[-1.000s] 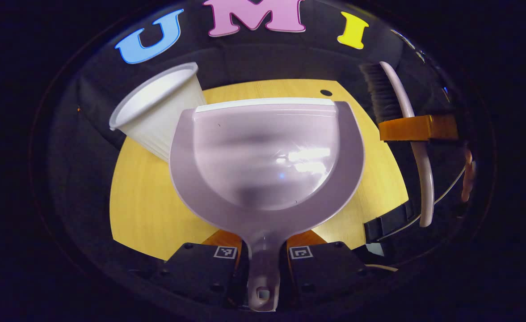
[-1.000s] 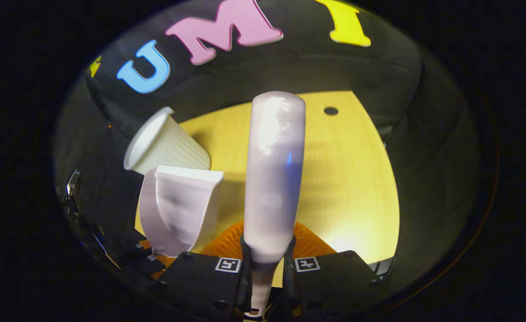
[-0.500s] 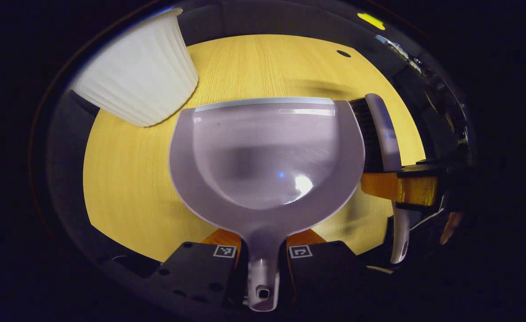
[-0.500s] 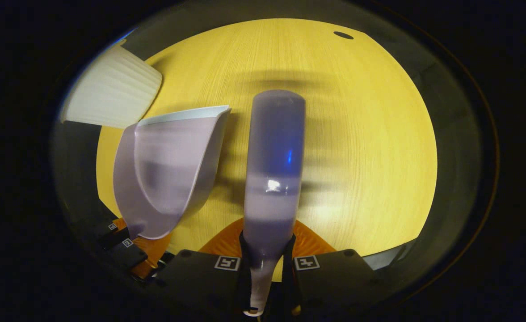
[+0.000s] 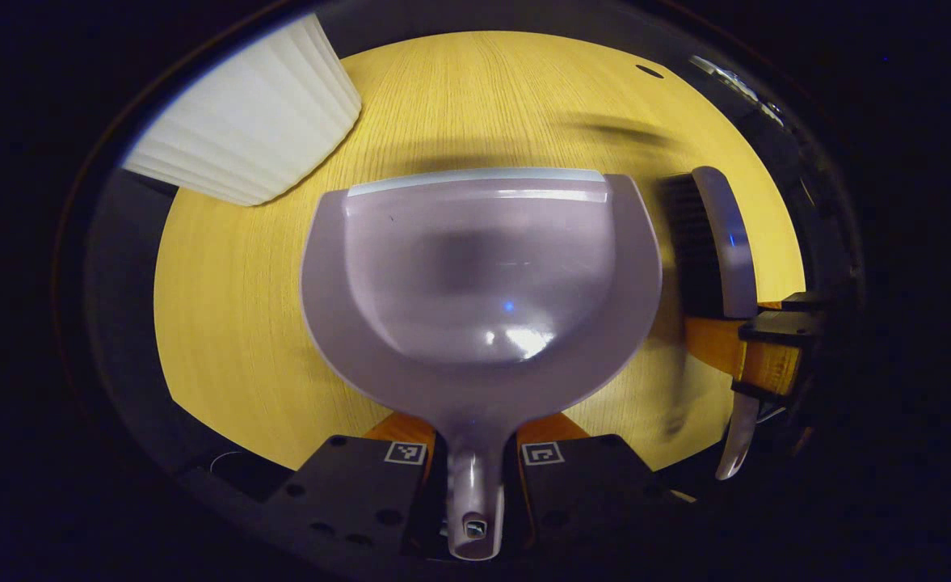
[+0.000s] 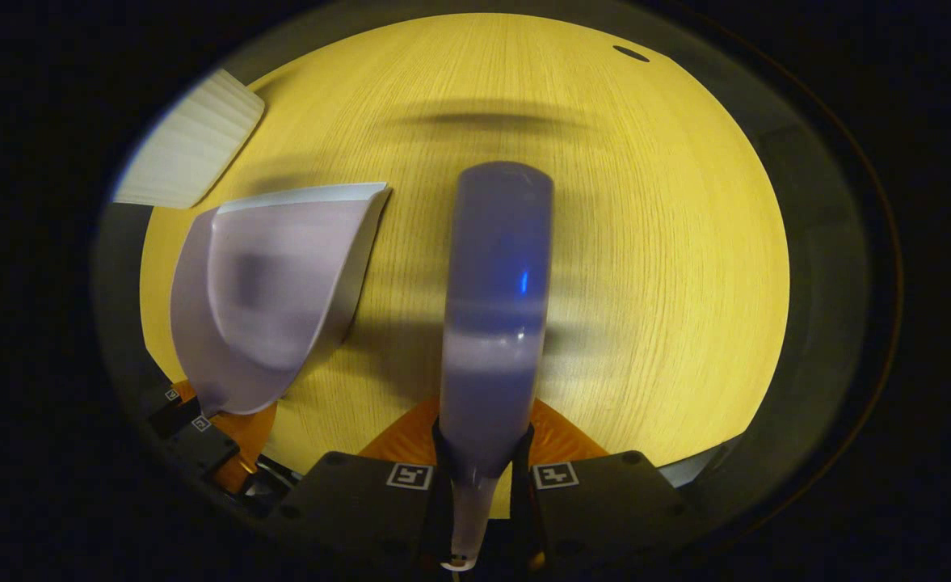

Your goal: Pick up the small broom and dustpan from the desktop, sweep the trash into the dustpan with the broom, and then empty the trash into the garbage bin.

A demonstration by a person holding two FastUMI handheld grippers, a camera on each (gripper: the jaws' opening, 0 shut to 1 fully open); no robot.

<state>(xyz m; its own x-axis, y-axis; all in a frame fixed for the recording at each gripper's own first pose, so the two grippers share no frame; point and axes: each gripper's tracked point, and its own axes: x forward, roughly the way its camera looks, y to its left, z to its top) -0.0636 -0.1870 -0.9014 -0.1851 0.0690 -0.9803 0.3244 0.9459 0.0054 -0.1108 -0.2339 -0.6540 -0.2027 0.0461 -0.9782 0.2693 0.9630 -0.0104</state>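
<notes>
Between left tongs — dustpan handle.

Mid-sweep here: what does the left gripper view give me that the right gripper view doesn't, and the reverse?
Left gripper view: a look straight into the scoop of the dustpan, its handle pinched in the left tongs, and the dark bristle side of the broom. Right gripper view: the broom's smooth back, its handle pinched in the right tongs, and the dustpan side-on. Both: the white ribbed bin and the wooden table.

Bin cut off; broom blurred.
</notes>
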